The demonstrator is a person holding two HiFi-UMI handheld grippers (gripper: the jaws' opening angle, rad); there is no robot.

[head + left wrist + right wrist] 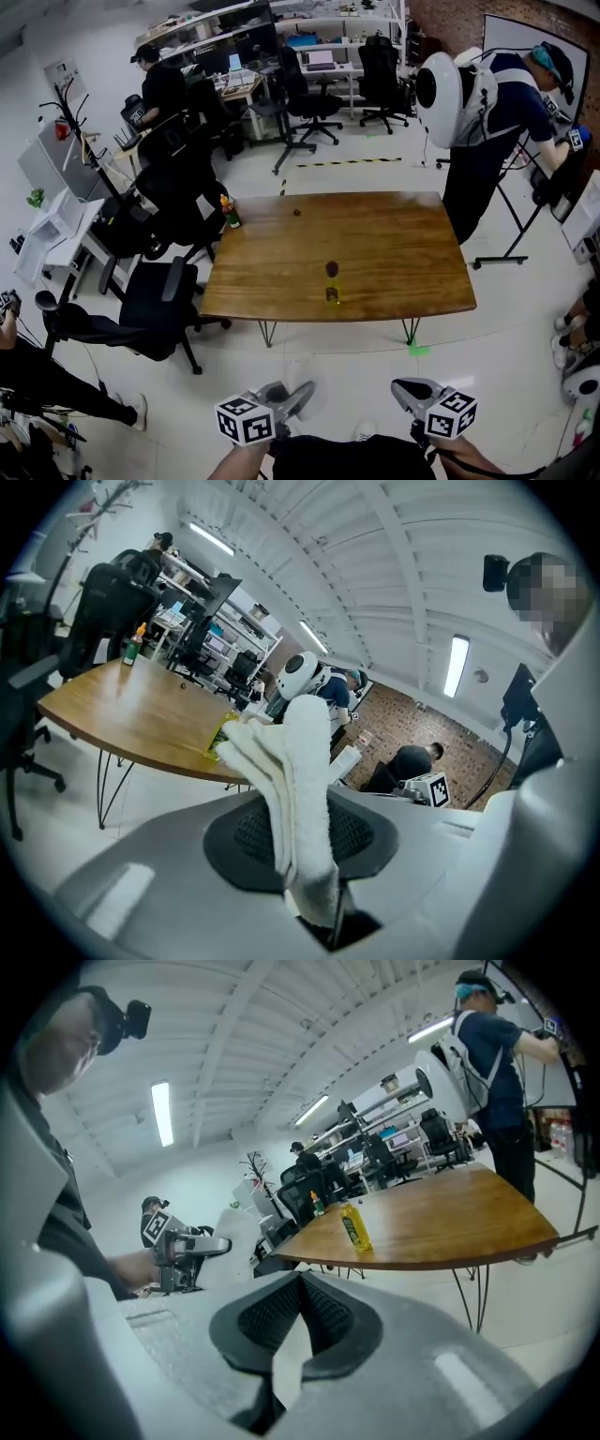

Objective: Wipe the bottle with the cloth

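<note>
L: left gripper (287, 398) clenched on white cloth (300, 780) – cloth sticks up between the jaws | R: right gripper (411, 392) closed, empty | bottle (332, 284) upright on surface (403, 253) near its front edge (yellow contents, dark cap – probably) | both grippers well apart from bottle

Bright overhead strip lights (162, 1113), strong fisheye bending, dark vignetted corners

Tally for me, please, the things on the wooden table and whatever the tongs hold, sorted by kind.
Bottles: 2, the yellow bottle and the green bottle
Small dark objects: 1, the dark object, too small to identify
Cloths: 1, the white cloth in the left tongs
Total: 4
</note>
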